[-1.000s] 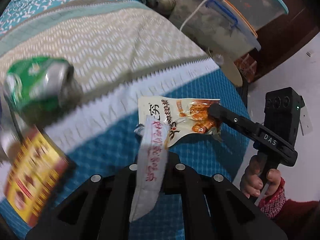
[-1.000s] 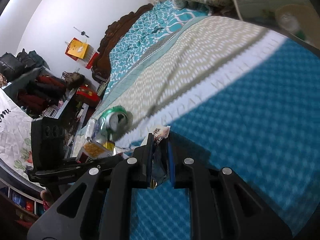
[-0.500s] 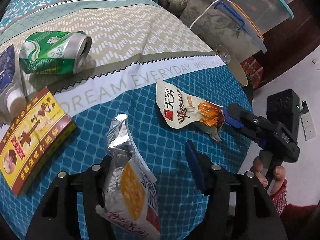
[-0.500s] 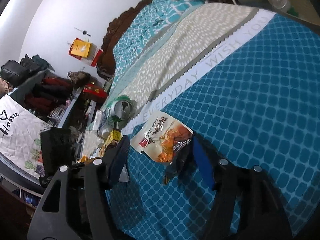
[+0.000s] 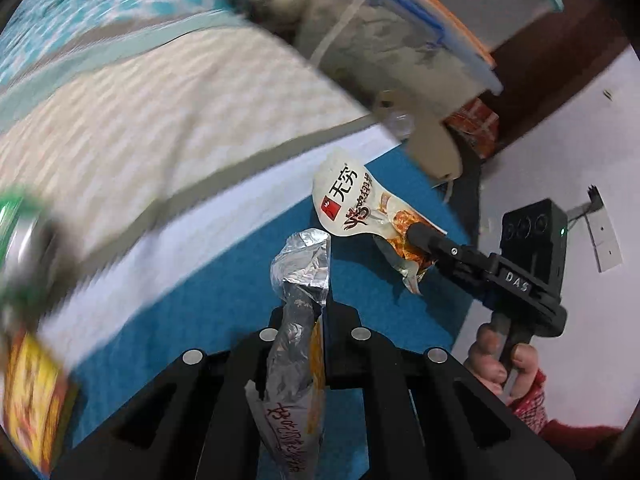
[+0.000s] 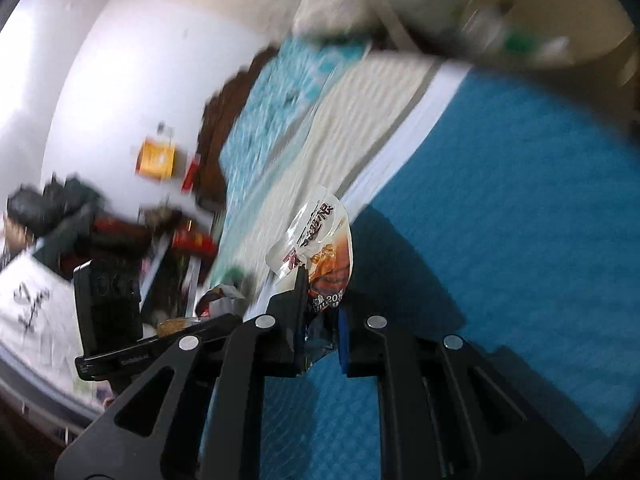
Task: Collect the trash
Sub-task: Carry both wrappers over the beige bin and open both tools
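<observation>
**Both claws clamped on wrappers above the bed**

Your left claw point(image 5: 304, 316) has just closed, and its jaws now pinch a foil wrapper point(image 5: 302, 276) between them; the wrapper's crinkled silver end stands up past the fingertips and its printed end hangs back toward the camera. Your right claw point(image 6: 320, 312) has likewise just closed, gripping the lower edge of a snack pouch point(image 6: 320, 240), which rises from the jaws clear of the blue quilt point(image 6: 500, 220). In the left view that same pouch point(image 5: 360, 208) hangs from the right claw's tip point(image 5: 416, 234), just beyond the foil wrapper and apart from it, with your hand point(image 5: 500, 364) on the grip below.

Farther left on the quilt lies a yellow box point(image 5: 36, 392), and beyond it what looks like a green can point(image 5: 20, 232), though blur makes that uncertain. Past the white band of the quilt come a beige patterned stretch, then teal. At the far edge stand clear plastic bins point(image 5: 420, 40).
</observation>
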`<state>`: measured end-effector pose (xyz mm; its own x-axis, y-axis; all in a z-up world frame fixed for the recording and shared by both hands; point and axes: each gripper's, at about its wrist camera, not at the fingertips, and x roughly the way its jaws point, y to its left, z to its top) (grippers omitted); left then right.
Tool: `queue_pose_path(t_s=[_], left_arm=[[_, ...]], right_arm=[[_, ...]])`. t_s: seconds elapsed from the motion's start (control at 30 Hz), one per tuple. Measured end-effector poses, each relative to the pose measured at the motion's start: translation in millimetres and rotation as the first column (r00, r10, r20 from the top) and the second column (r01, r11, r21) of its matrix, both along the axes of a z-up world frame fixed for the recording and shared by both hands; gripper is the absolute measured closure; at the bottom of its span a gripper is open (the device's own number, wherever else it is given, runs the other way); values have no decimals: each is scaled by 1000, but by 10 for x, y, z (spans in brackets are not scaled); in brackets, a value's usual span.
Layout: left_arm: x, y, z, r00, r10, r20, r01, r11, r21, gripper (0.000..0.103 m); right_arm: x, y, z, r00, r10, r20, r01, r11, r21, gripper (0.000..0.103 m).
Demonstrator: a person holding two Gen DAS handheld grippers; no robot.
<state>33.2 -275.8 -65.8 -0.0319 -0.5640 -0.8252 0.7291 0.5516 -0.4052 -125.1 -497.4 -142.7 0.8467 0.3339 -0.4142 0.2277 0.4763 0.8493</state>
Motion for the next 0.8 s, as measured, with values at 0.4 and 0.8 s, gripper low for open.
queue_pose_path(t_s=[0.4, 0.8], left_arm=[[-25, -2552, 210, 971, -238, 26, 238, 971, 4, 97], [37, -3501, -148, 984, -177, 17, 176, 983, 56, 35]], right_arm=[[-529, -1655, 209, 915, -402, -33, 384, 895, -227, 88], [-421, -2213, -57, 851, -517, -89, 479, 835, -273, 30]])
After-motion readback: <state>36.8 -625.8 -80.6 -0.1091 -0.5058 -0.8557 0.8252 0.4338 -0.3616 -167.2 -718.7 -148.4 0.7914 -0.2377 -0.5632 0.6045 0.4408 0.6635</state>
